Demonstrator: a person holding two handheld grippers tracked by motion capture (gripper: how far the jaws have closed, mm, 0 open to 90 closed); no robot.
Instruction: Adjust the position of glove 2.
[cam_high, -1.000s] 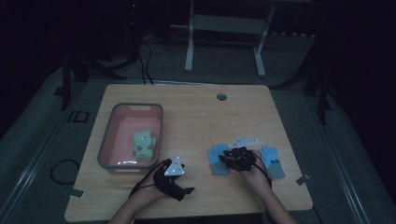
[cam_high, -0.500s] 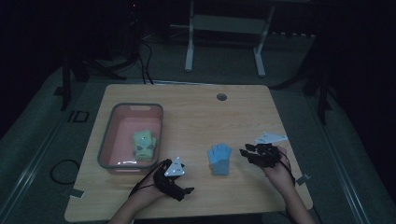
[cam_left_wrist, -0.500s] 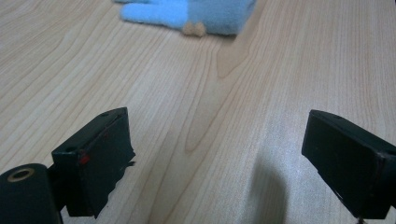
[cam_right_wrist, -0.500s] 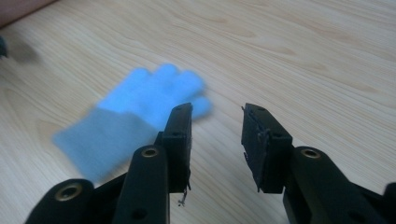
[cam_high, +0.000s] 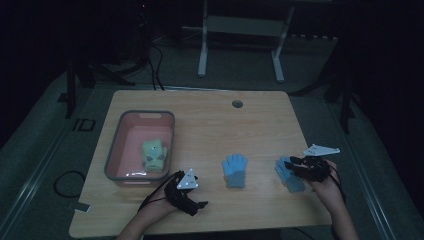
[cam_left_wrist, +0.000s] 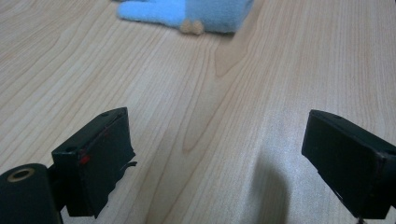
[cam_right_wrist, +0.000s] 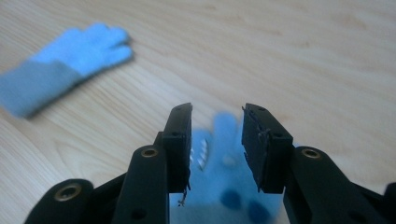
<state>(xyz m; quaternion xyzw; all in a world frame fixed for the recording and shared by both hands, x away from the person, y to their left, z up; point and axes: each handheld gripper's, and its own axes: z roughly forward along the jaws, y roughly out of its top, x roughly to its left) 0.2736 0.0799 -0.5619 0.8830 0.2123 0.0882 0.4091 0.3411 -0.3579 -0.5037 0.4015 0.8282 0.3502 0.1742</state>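
Now | left tongs (cam_left_wrist: 219, 154) spread wide, empty | right tongs (cam_right_wrist: 217, 144) just parted, over blue glove (cam_high: 290, 174)

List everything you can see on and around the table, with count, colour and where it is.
table: one, light wood, centre.
bin: one, pink with grey rim, table's left side.
green item: one, pale green, inside the bin; what it is I cannot tell.
gloves: two, blue; one flat at table centre-front, one at the right, under the right jaws.
table hole: one, grey, near the far edge.
stand: one, white, on the floor beyond the table.
left hand-held gripper: one, black, near front edge, jaws wide open over bare wood.
right hand-held gripper: one, black, jaws part open astride the right glove.
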